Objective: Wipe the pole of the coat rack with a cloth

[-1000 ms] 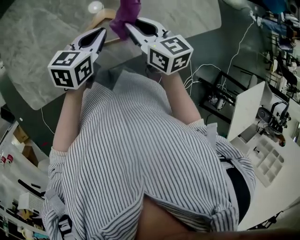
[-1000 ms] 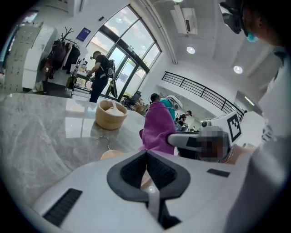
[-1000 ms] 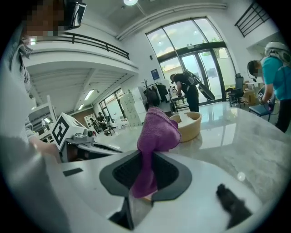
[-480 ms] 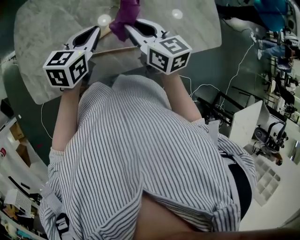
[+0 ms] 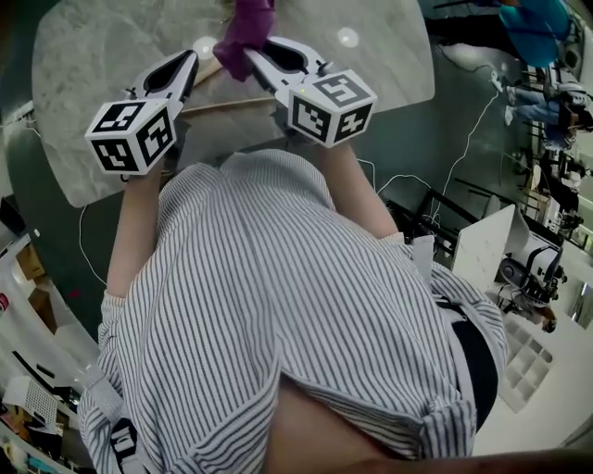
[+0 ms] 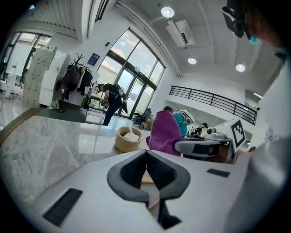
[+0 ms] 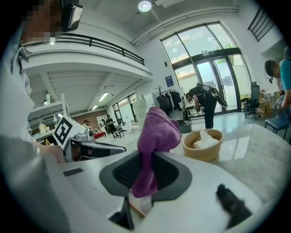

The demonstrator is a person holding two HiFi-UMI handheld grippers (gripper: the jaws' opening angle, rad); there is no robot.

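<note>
Head view, entries. Item one, right gripper (image 5: 252,54): jaws clamped on a purple cloth (image 5: 246,28), a fleecy bunch pinched by its lower fold, with most of it standing loose above the tips. Item two, left gripper (image 5: 190,60): jaws drawn together, a sliver of tan wood showing behind the tips, any grip on it unclear. Item three, pole (image 5: 232,105), taken to be the coat rack's: thin pale wood crossing beneath both grippers, near the marble table (image 5: 111,56); the cloth is not seen touching it. Risk: the shallow pinch may let the cloth drag free under rubbing, and an unsteadied pole would likely shift.
</note>
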